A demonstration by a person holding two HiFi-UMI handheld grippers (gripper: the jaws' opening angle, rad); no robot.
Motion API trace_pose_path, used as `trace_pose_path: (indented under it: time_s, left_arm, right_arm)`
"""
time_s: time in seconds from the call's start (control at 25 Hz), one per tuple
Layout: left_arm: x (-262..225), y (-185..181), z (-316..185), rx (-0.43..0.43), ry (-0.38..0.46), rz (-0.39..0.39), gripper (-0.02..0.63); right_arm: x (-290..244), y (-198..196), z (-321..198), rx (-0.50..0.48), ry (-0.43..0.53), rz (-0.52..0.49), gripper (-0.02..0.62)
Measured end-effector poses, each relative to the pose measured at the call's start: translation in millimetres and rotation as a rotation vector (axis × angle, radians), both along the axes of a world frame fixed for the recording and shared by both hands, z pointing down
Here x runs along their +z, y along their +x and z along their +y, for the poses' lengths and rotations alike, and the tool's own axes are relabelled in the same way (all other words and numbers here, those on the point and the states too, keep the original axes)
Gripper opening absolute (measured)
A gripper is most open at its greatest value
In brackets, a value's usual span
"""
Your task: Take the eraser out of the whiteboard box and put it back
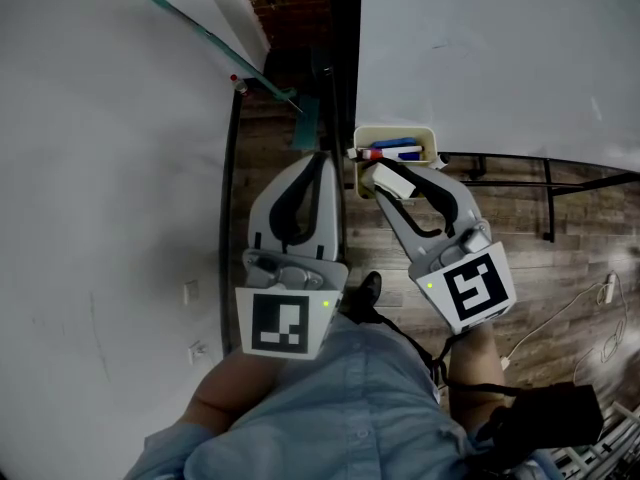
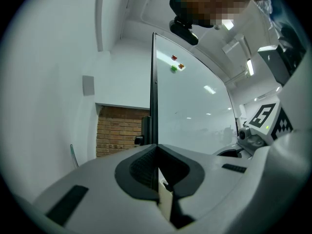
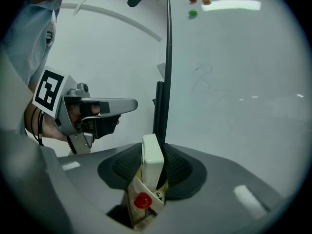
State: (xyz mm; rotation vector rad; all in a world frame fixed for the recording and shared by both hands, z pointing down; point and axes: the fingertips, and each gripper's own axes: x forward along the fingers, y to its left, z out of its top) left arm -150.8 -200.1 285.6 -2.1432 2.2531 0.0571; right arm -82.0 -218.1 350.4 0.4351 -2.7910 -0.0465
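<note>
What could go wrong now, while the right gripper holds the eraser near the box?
1. The eraser sticks out past the right gripper's jaws, so it might tilt or slip.
2. The box already holds markers; the eraser might catch on them and not settle inside.

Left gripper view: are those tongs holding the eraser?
No, the left gripper's tongs are shut and empty; the eraser is clamped in the right gripper.
</note>
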Motion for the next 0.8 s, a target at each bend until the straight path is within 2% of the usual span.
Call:
trace_pose_path:
  time_s: [0.8]
  left_arm:
    - [11.1,7.8,-6.2,0.021,-0.044,-0.016,0.005]
  right_arm:
    - [40.0,-4.7,-5.8,-0.007,-0.040,0.028,0.147]
